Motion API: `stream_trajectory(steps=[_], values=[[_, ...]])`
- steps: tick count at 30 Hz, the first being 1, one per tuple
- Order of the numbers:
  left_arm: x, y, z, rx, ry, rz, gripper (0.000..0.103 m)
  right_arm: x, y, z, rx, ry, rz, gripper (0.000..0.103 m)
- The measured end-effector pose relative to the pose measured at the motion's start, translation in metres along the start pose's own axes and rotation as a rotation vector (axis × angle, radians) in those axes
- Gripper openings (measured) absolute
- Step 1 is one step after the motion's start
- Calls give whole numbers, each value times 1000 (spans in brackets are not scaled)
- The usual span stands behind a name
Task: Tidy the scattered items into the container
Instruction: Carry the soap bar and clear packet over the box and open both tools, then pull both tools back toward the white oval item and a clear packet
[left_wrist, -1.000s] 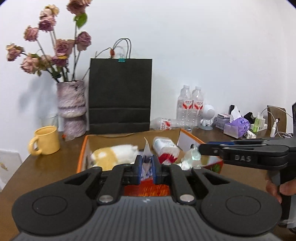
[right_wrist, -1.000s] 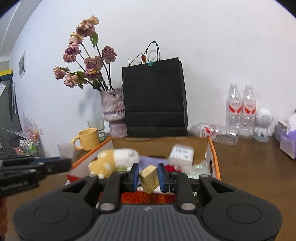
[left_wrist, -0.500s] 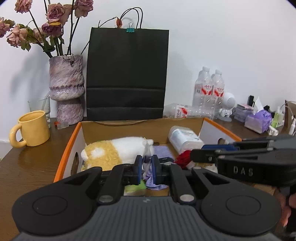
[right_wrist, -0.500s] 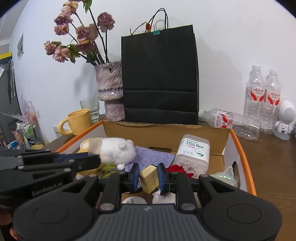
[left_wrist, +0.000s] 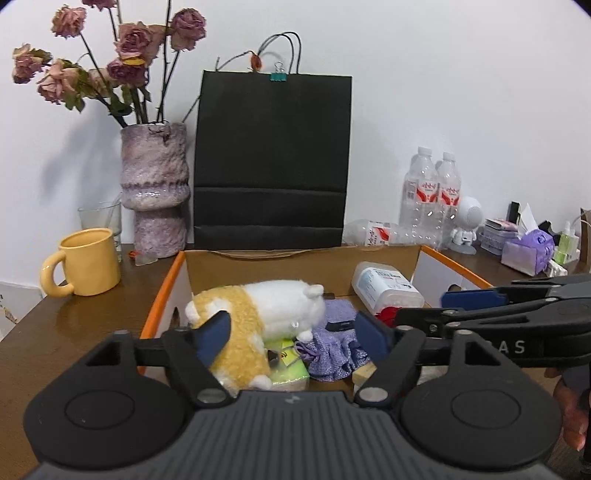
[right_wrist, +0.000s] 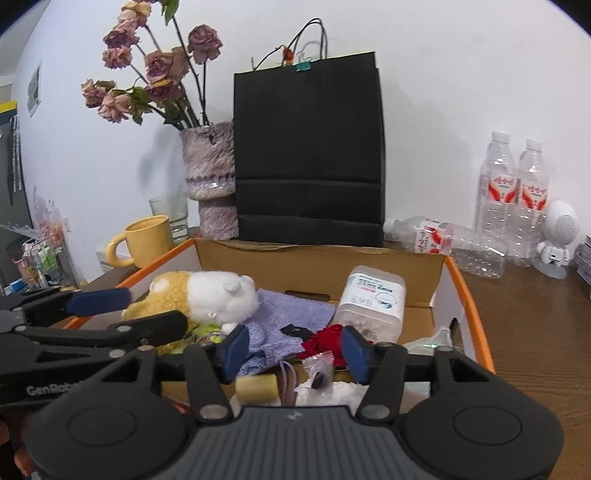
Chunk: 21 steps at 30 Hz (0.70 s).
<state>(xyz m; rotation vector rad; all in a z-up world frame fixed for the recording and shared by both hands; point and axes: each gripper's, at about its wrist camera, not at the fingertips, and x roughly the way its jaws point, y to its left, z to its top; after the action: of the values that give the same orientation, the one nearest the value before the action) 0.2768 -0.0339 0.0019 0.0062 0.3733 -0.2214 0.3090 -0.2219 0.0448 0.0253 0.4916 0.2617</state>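
An orange-rimmed cardboard box (left_wrist: 162, 291) (right_wrist: 469, 295) holds a yellow-and-white plush toy (left_wrist: 258, 314) (right_wrist: 207, 295), a purple cloth (left_wrist: 332, 350) (right_wrist: 291, 314), a white plastic jar (left_wrist: 384, 286) (right_wrist: 371, 299), a red item (right_wrist: 325, 341), a pale yellow block (right_wrist: 256, 386) and a small clear packet (right_wrist: 319, 371). My left gripper (left_wrist: 293, 336) is open and empty over the box's near edge. My right gripper (right_wrist: 293, 349) is open and empty above the block and packet. Each gripper shows from the side in the other's view.
Behind the box stand a black paper bag (left_wrist: 271, 162), a purple vase of dried roses (left_wrist: 155, 188), a yellow mug (left_wrist: 86, 262) and a glass. Water bottles (right_wrist: 513, 195), a white robot figure (right_wrist: 557, 236) and a tissue pack (left_wrist: 528, 251) are at the right.
Both grippers have opened over the box. The right one has let go of the pale yellow block, the left one the small clear packet; both items now lie in the box.
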Motion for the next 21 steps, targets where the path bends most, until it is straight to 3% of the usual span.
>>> stream_trajectory(steps=[7,15,21], values=[[-17,-3,-2,-18,-34,19,99,-17,-4,-7,23,-20,-32,75],[-49,-7,-11,-60,-49,19,102,-52,-1,-13,27,-64,-51,77],[-75,-3,-31,-85,-8,39,103,-92,-6,-25,34,-114,-69,77]])
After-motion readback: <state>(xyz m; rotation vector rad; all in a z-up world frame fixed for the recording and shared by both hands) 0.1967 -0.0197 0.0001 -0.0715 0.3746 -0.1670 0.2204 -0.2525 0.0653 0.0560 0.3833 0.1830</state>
